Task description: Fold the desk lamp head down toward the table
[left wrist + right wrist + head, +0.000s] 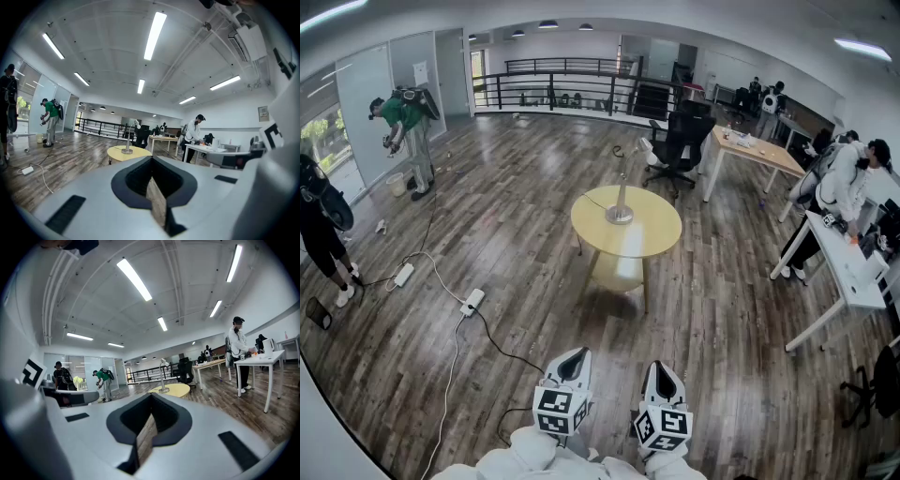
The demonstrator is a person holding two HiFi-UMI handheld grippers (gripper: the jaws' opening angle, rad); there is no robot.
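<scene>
The lamp (620, 208) stands on a round yellow table (652, 234) in the middle of a big room with a wooden floor. Its round base sits near the centre of the tabletop. The thin post goes straight up, and the small white head at the top is raised and leans to one side. A thin dark cable runs from the base to the left edge of the table.

Both grippers are low in the head view, close to the person's body and well apart from the table. The left gripper (573, 361) and the right gripper (662, 370) are side by side and point toward the table. In the left gripper view the two jaws are pressed together, with only a narrow seam and nothing between them. In the right gripper view it is the same: the jaws are together and hold nothing. In both gripper views the lamp shows far off beyond the jaw tips.

Behind the table there is a black office chair (680, 141) and a wooden desk (755, 150). A white desk (848, 267) stands at the right, and a person in white (844, 183) bends over it. A person in green (405, 131) stands at the far left by the glass wall. Two power strips (472, 301) with white cables lie on the floor at the left.
</scene>
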